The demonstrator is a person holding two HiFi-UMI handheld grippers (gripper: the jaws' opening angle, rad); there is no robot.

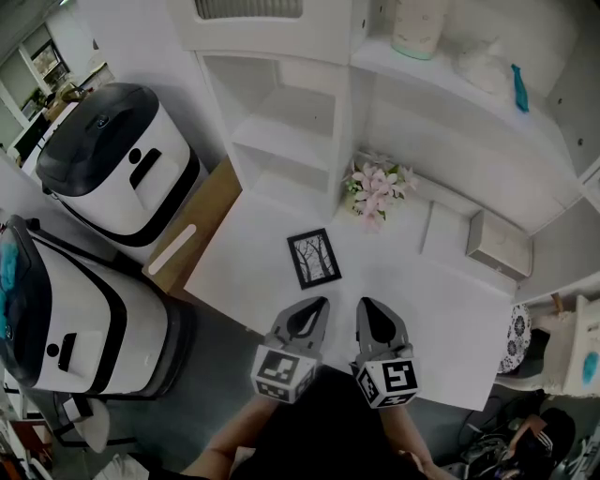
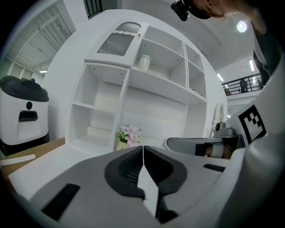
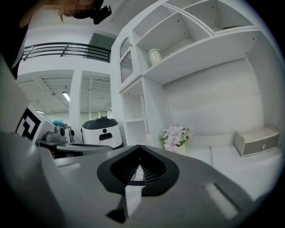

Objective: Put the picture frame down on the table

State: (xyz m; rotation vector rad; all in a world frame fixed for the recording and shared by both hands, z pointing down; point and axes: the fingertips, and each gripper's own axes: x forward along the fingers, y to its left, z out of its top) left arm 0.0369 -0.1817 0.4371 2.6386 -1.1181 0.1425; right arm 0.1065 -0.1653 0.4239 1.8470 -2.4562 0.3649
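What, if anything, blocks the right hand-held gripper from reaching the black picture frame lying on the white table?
Probably nothing; it looks reachable. The black picture frame lies flat on the white table just ahead of the right hand-held gripper, with bare tabletop between.

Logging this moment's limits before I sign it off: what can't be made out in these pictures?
- Left gripper view: the picture frame is hidden behind the shut left gripper.
- Right gripper view: only a sliver of it shows past the shut right gripper.
- Head view: the frame's underside is hidden against the table. The jar is cut off by the top edge.
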